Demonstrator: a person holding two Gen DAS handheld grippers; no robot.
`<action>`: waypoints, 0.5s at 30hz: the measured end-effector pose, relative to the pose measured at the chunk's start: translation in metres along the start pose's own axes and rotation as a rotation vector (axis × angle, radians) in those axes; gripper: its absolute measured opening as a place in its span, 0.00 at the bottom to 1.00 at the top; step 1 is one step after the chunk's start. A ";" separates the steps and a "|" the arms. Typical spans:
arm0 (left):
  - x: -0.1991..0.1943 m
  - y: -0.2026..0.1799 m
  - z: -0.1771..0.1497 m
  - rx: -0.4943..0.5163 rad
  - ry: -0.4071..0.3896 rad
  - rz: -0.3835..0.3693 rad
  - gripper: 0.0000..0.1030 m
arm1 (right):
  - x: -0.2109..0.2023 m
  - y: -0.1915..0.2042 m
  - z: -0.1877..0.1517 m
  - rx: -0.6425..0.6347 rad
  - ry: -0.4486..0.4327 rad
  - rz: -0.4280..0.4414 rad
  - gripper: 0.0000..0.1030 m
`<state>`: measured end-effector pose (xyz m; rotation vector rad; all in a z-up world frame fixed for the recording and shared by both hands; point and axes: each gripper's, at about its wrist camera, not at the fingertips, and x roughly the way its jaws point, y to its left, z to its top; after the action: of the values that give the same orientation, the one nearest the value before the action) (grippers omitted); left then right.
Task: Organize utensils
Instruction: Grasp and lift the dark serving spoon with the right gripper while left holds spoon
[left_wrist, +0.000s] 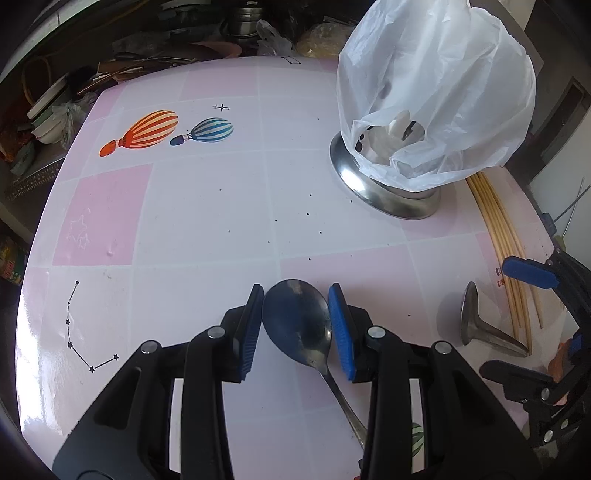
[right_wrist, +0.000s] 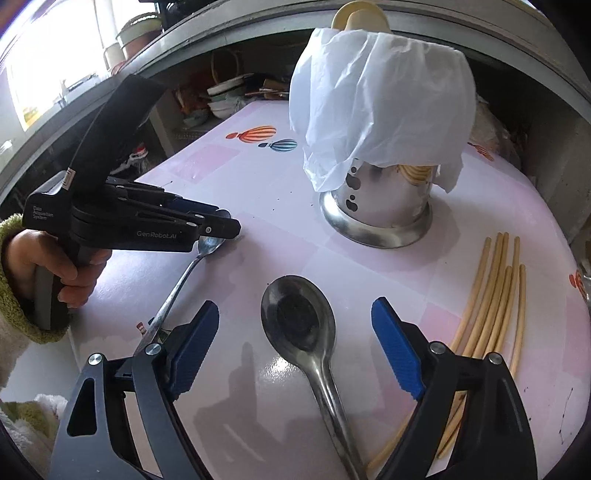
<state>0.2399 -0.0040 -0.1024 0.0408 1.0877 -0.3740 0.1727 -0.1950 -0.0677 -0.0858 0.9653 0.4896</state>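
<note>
- A long-handled metal spoon (left_wrist: 297, 326) lies on the pink tiled surface (left_wrist: 207, 206), its bowl between the blue pads of the left gripper (left_wrist: 295, 325) and its thin handle trailing toward 5 o'clock in the left wrist view.
- The left gripper's fingers (left_wrist: 341, 330) stand narrow, one on each side of the spoon's bowl; the pads look to be touching or just beside its edges, and I cannot tell whether they press on it.
- In the right wrist view a hand (right_wrist: 55, 266) in a fuzzy green sleeve (right_wrist: 14, 295) holds that gripper at 9 o'clock.
- A second, broader metal spoon (right_wrist: 299, 321) lies bowl-up on the surface between the fingers (right_wrist: 397, 354) of the right gripper (right_wrist: 295, 347), handle running toward 6 o'clock.
- The right gripper's fingers are spread wide, well clear of that spoon on both sides, gripping nothing.
- A bundle of pale bamboo chopsticks (right_wrist: 491, 295) lies loose on the surface at 3 o'clock from the broad spoon.
- A perforated steel utensil holder (right_wrist: 380, 206) stands at 12 o'clock from the broad spoon, its top draped in a white plastic bag (right_wrist: 380, 107).
- Printed hot-air balloons (left_wrist: 155, 131) mark the surface at 10 o'clock in the left wrist view.
- Bowls and clutter sit on a dim shelf (left_wrist: 48, 122) past the surface's far edge.
</note>
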 end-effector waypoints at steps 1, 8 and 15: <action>0.000 0.000 0.000 -0.001 -0.001 -0.001 0.33 | 0.006 0.000 0.003 -0.012 0.020 0.002 0.79; 0.000 0.001 0.000 -0.007 -0.004 -0.009 0.33 | 0.029 0.001 0.008 -0.068 0.104 -0.019 0.60; 0.000 0.003 0.001 -0.009 -0.007 -0.011 0.33 | 0.034 -0.007 0.004 -0.026 0.130 -0.017 0.43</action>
<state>0.2413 -0.0018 -0.1026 0.0252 1.0834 -0.3789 0.1951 -0.1878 -0.0940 -0.1507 1.0845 0.4857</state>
